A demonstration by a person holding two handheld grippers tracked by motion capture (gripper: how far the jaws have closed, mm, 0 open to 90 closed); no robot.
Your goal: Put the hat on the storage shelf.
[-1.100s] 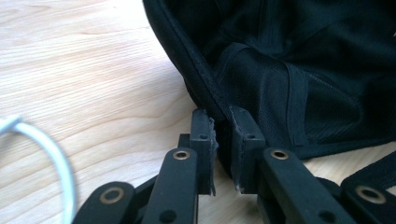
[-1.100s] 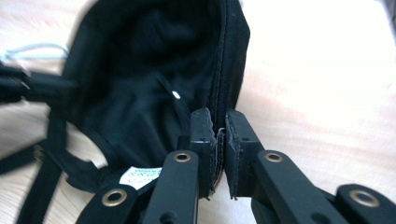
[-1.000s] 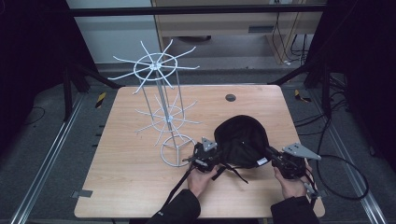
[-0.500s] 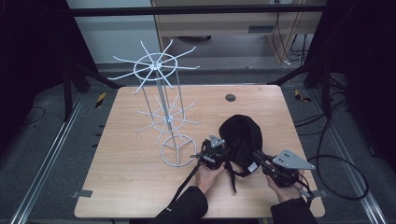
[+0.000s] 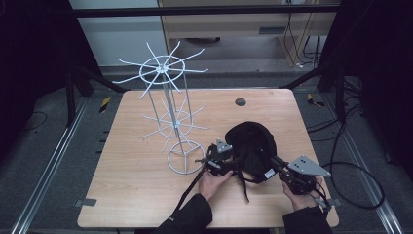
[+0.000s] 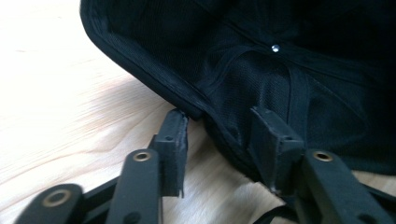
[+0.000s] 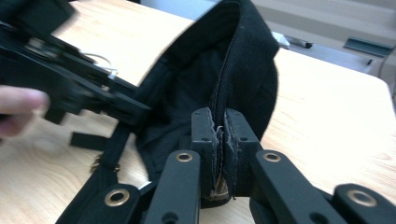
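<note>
My right gripper (image 7: 218,135) pinches the black fabric cap's (image 5: 251,146) rim; my left gripper (image 6: 219,135) gapes astride its edge.

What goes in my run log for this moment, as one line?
left hand-held gripper: open at cap rim | right hand-held gripper: shut on cap | wire rack: bare

The tabletop (image 5: 146,195) is pale wood grain, smooth with a soft sheen. On it, the black cap (image 5: 251,146) is matt woven cloth with a mesh-looking lining. Beside the cap, the white rack (image 5: 168,107) looks like thin coated wire.
</note>
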